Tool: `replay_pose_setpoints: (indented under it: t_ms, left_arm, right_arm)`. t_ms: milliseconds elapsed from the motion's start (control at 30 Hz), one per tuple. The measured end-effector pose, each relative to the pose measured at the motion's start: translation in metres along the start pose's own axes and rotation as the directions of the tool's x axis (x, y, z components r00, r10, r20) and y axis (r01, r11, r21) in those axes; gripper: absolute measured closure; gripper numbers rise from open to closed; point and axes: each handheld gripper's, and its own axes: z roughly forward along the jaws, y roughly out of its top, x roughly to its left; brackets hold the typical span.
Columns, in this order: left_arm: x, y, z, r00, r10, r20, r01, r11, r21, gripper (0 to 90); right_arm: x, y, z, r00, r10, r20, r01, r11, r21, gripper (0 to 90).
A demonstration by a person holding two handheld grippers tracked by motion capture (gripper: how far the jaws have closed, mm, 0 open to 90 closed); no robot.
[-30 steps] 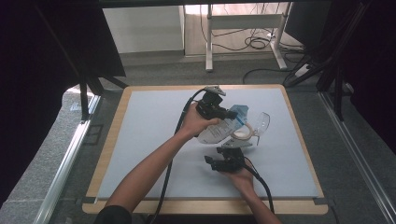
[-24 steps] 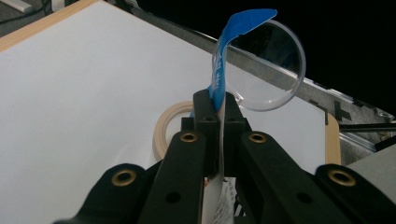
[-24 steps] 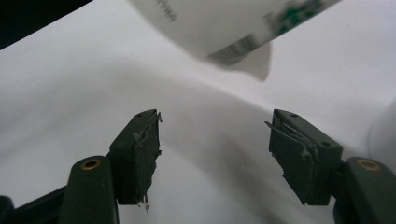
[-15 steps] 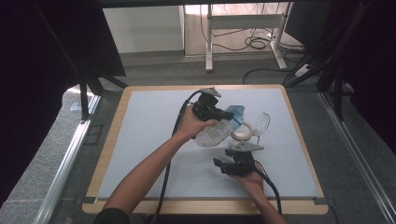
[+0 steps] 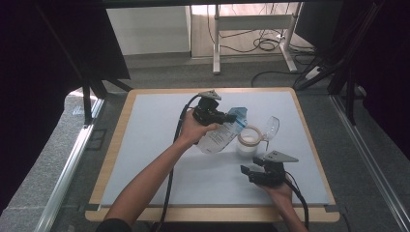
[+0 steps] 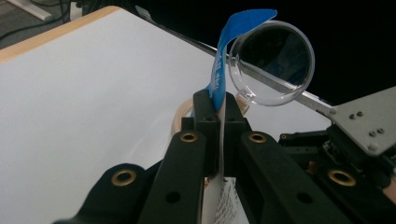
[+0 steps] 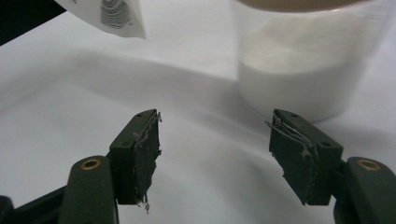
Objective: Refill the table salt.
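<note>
High view: we are holding a gripper in each hand above a white mat [image 5: 145,159] laid on a wooden table [image 5: 116,145]. The left gripper [image 5: 231,117] is sitting near the middle of the mat, and its jaws are clamping the blue-topped edge of a printed plastic pouch [image 5: 220,137], which is hanging tilted, its lower end down toward the mat and its top just beside a clear jar [image 5: 249,142]. The jar is standing upright on the mat, to the right of the pouch, with its round transparent lid [image 5: 271,126] hinged open and leaning away at the far right side.

Left gripper view: we are looking along the left gripper [image 6: 218,109], whose jaws are pressed fully together on the pouch [image 6: 219,79]; the blue strip is curling up above the pads, and the open lid [image 6: 273,63] is showing just behind it. The tan rim of the jar [image 6: 180,114] is peeking out beside the left-hand jaw.

Right gripper view: the right gripper [image 7: 217,142] is holding its jaws moderately apart with nothing between them; the worn pads are gripping no object. Beyond them the jar [image 7: 299,70] is standing, holding a white filling in its lower part, and a corner of the pouch [image 7: 112,16] is hanging at the upper left.

In the high view the right gripper [image 5: 246,171] is lying near the front right of the mat, close to the jar but apart from it.
</note>
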Motion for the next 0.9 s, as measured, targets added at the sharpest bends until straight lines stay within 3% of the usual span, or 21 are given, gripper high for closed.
replay_pose_setpoints:
  t_ms: [133, 400, 567, 900]
  left_arm:
    - [0.005, -0.006, -0.01, 0.9997, -0.01, -0.021, 0.009, 0.9998, -0.017, 89.6]
    - [0.024, -0.025, -0.034, 0.996, -0.056, -0.069, 0.052, 0.997, -0.058, 89.6]
    - [0.037, -0.037, -0.044, 0.9914, -0.094, -0.091, 0.086, 0.9928, -0.083, 89.6]
    - [0.055, -0.05, -0.068, 0.9802, -0.112, -0.164, 0.093, 0.9886, -0.119, 89.6]
  right_arm:
    - [-0.009, 0.001, -0.005, 0.9996, 0.024, 0.014, -0.024, 1.0, -0.018, 33.8]
    - [-0.014, 0.003, -0.009, 0.9993, 0.028, 0.026, -0.028, 0.999, -0.029, 33.8]
    - [-0.015, 0.003, -0.008, 0.9991, 0.031, 0.028, -0.03, 0.999, -0.029, 33.8]
    - [-0.018, 0.002, -0.007, 0.9988, 0.037, 0.033, -0.036, 0.999, -0.022, 33.8]
